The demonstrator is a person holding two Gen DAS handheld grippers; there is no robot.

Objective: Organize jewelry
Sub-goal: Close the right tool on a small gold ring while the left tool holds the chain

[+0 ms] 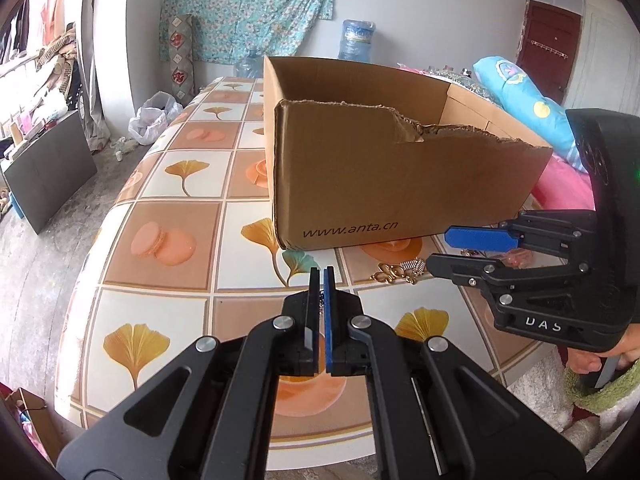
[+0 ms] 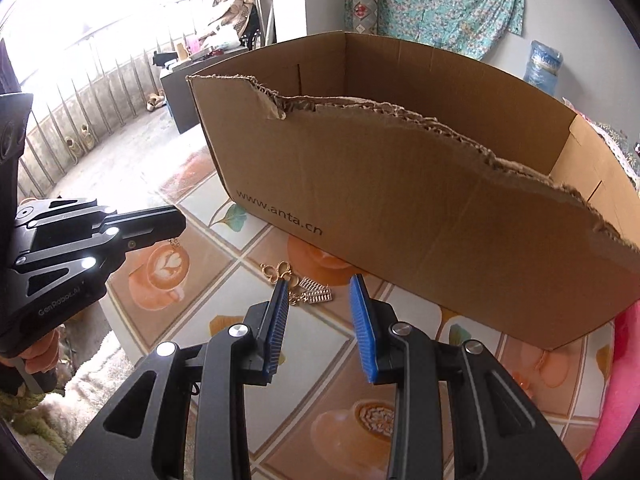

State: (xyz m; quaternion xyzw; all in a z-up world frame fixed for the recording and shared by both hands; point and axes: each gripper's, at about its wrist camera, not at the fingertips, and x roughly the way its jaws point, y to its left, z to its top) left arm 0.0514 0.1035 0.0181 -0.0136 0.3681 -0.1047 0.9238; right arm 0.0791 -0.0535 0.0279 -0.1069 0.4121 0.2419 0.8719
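A small heap of gold and silver jewelry (image 2: pixel 298 286) lies on the patterned tablecloth (image 2: pixel 224 320) just in front of the near wall of the open cardboard box (image 2: pixel 400 200), towards its right end. The right gripper (image 2: pixel 320 312) hovers right over it with its blue-padded fingers apart and nothing between them. To the left, the left gripper (image 1: pixel 319 280) has its fingers pressed together, a thin chain (image 2: pixel 175 245) dangling from its tips.

You see a plain brown corrugated cardboard box (image 2: pixel 420 208) with black lettering, a tablecloth (image 1: pixel 168 208) checked cream and tan with golden ginkgo leaves, gold-coloured jewelry (image 2: pixel 280 271), and blue gripper pads (image 2: pixel 362 320).
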